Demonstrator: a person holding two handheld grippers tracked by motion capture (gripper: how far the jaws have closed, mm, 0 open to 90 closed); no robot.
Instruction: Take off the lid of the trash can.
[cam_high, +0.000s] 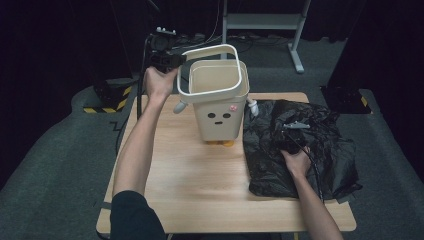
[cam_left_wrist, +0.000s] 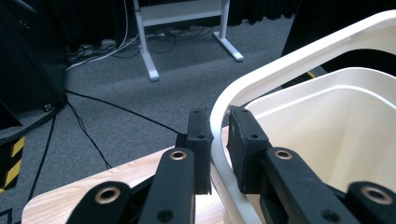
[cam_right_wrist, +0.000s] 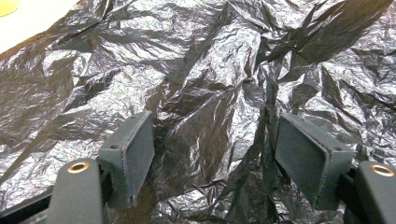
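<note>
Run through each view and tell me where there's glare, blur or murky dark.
High view: the table is evenly lit, the room behind falls to near black, and the black plastic bag shows faint sheen. Left gripper view: the left gripper is soft-edged up close, while the bin's white ring looks bright, nearly washed out. Right gripper view: white glare glints off the bag's crinkles around the right gripper.

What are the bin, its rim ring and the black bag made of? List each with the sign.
Bin: likely matte cream plastic, smooth moulded walls.
Rim ring: likely white plastic, smooth, slight sheen.
Black bag: thin plastic film, crinkled, glossy highlights on creases.
</note>
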